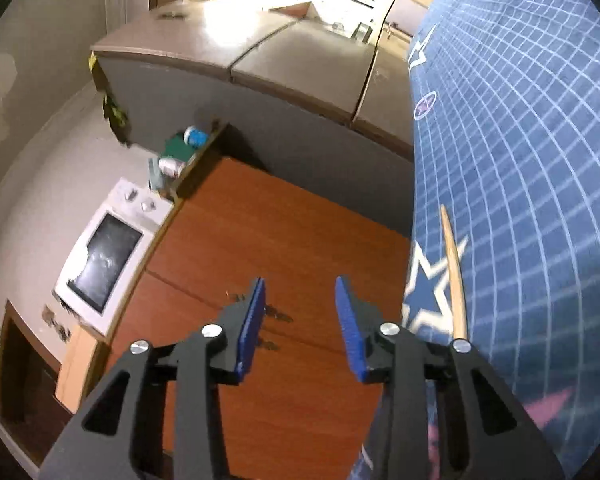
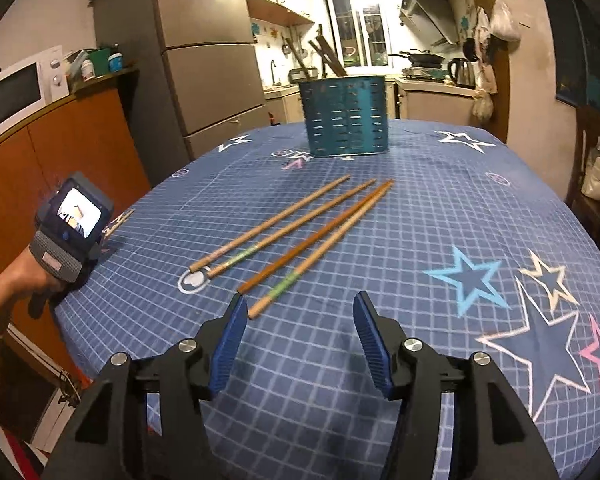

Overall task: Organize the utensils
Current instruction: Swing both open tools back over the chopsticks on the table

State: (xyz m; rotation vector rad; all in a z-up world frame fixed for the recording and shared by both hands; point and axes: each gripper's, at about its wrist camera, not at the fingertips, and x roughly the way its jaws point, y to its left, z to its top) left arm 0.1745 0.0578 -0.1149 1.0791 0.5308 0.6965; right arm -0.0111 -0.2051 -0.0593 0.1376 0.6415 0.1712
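right gripper [image 2: 300, 312]: jaws wide apart, nothing between the pads, hovering over the near part of the tablecloth [image 2: 440, 216].
chopsticks [image 2: 300, 236]: four, loose on the cloth, lying roughly parallel and running from 7 o'clock near ends to 1 o'clock far ends.
chopstick vs right jaws: the green-banded chopstick [image 2: 320, 250] ends just ahead of the gap, toward the left pad; the darker chopstick [image 2: 312, 240] ends right at the left pad tip. Neither is inside the jaws.
utensil holder [image 2: 346, 116]: teal, perforated, upright at 12 o'clock beyond the chopsticks, well apart from them; some utensils already stand in it.
left gripper [image 1: 300, 296]: jaws partly open, empty, out past the table edge over an orange cabinet [image 1: 260, 240].
chopstick, left view [image 1: 454, 276]: one on the cloth at 2 o'clock of the left jaws, outside them.
left hand [image 2: 24, 276]: at 9 o'clock in the right view, at the table's left edge.
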